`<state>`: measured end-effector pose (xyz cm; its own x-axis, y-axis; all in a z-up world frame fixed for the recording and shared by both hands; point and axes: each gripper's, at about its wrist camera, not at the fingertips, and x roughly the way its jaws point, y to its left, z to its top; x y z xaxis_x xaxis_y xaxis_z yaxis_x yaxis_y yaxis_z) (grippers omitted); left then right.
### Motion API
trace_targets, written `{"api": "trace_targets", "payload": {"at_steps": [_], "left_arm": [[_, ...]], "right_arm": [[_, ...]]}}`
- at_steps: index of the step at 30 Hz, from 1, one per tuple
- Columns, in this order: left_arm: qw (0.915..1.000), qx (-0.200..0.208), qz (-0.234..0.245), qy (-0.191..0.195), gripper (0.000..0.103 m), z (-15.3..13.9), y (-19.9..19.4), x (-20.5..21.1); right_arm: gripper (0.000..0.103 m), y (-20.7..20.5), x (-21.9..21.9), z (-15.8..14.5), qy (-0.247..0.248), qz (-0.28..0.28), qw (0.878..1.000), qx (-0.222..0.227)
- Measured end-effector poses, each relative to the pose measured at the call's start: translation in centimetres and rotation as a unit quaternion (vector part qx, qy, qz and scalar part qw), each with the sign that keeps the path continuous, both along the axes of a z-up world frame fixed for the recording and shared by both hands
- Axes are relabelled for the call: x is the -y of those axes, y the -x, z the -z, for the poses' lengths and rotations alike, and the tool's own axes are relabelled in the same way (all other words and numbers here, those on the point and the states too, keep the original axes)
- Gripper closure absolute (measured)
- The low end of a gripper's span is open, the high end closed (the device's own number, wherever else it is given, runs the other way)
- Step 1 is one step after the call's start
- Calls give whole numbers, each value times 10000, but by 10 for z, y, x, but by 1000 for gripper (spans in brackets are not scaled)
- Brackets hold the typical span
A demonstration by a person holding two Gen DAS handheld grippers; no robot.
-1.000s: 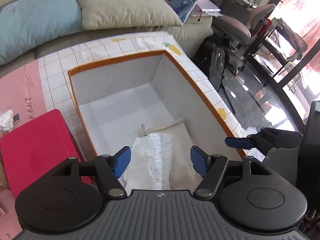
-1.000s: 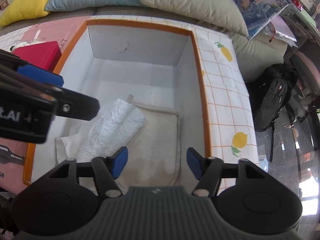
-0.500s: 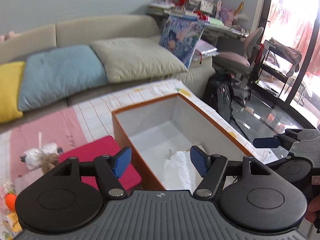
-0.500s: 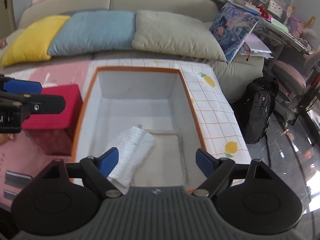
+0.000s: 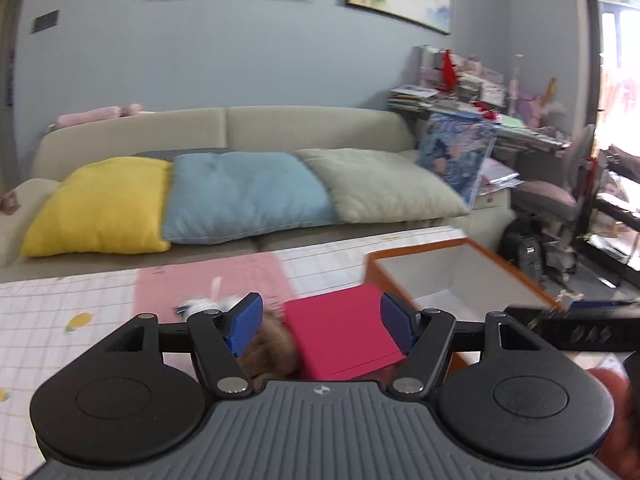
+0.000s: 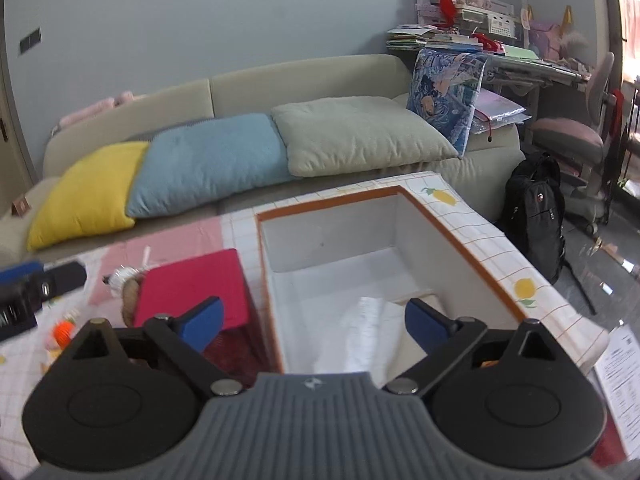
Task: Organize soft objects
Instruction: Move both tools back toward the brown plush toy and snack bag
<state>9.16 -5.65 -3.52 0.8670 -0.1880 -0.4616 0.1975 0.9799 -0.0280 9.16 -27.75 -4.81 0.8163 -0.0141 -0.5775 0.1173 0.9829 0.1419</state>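
A white crinkled cloth (image 6: 362, 336) lies lengthwise on a folded beige towel (image 6: 424, 300) at the near end of the orange-rimmed white box (image 6: 460, 236). At the box's 9 o'clock, a brown furry toy (image 5: 272, 350) touches a red box (image 6: 192, 286)

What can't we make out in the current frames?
- Brown fuzzy item, left wrist: blurred, half behind the left gripper; identity unclear.
- Folded white cloth in the orange-rimmed box, right wrist: near end hidden by the gripper body.
- Printed sheet, right wrist: cut by the edge, text too small.
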Motion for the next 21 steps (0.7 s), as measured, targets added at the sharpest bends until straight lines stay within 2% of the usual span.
{"api": "trace_targets", "payload": {"at_steps": [5,13,21], "left_arm": [[9973,-288,-575,-367,26,18,4,-38],[9920,-596,-922,-625,26,34,10,-75],[9888,-925,-1036,-549,26,45,-3,-97]], "right_arm": [[7,-6,-37,3,-18,-294,9996,-26],[8,-15,-96,18,196,-1071,9938,-227],[13,-25,-136,25,537,-1671,9842,-231]]}}
